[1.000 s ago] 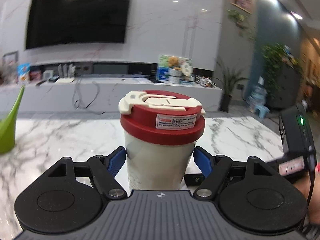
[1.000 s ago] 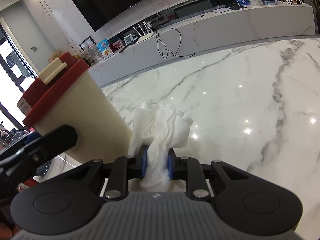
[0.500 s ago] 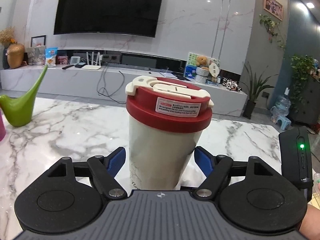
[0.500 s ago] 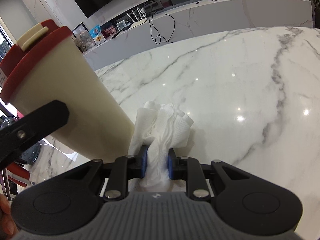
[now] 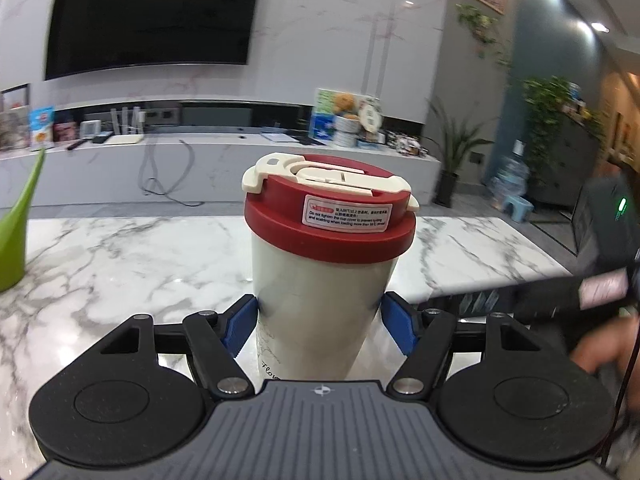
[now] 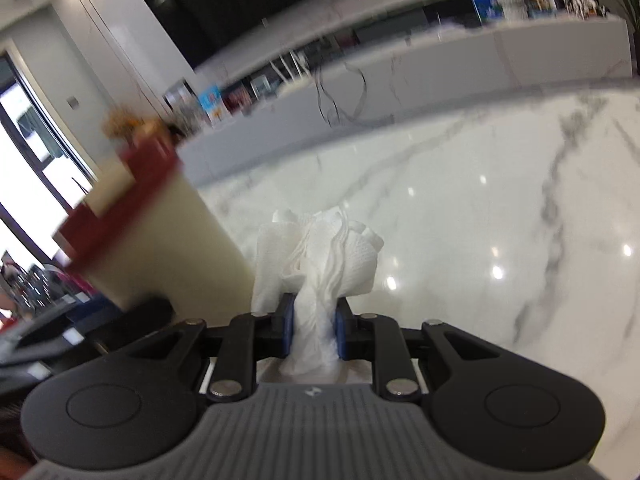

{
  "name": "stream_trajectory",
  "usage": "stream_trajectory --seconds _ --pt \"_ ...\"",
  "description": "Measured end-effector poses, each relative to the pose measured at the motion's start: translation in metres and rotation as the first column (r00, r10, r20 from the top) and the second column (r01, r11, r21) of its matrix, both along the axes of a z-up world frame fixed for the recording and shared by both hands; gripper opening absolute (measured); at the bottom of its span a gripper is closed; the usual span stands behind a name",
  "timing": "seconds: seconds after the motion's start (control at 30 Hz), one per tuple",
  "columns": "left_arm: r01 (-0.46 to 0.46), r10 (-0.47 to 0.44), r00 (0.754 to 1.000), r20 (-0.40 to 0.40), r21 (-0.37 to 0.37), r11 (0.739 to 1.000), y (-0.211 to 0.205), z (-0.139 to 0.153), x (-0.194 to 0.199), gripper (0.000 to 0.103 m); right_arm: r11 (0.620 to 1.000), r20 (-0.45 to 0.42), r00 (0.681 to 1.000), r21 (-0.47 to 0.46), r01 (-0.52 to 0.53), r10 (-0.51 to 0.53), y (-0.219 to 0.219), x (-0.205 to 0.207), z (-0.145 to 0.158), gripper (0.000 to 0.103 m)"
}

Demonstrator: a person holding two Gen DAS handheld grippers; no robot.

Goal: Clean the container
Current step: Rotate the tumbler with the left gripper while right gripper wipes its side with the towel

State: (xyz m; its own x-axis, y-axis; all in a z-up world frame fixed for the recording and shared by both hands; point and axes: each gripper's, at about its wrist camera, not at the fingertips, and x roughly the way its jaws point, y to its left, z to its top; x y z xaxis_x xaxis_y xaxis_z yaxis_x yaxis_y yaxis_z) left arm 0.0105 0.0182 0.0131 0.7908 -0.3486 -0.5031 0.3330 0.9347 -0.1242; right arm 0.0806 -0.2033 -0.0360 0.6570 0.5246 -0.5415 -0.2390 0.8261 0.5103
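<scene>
A cream cup (image 5: 316, 280) with a red lid (image 5: 332, 236) and a cream flip clasp stands upright between my left gripper's (image 5: 318, 316) blue pads, which press its lower sides. My left gripper is shut on it. In the right wrist view the same cup (image 6: 160, 240) appears blurred at the left, tilted in the frame. My right gripper (image 6: 314, 320) is shut on a crumpled white paper towel (image 6: 320, 256), whose bunched end sits just right of the cup's side. Whether the towel touches the cup I cannot tell.
A white marble table (image 5: 120, 264) lies below both grippers. A green watering can (image 5: 16, 232) stands at its left edge. The right gripper's black body (image 5: 600, 216) and a hand (image 5: 600, 352) are at the right. A TV wall and a low cabinet stand beyond.
The left view has swung, with the cup still held between the pads. In the right view the cup has slid left and lower, now blurred by motion; the towel stays clamped.
</scene>
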Motion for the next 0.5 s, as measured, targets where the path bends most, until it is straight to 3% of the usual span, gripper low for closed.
stream_trajectory --seconds 0.1,0.5 --pt "0.057 -0.057 0.998 -0.006 0.013 0.998 0.004 0.001 0.003 0.066 0.999 0.088 0.996 0.051 -0.009 0.005 -0.007 -0.007 0.020 0.022" --pt "0.090 -0.090 0.996 -0.016 0.018 0.996 0.006 0.003 0.003 0.066 0.999 0.064 0.998 0.038 -0.028 0.026 0.001 -0.011 0.011 0.022"
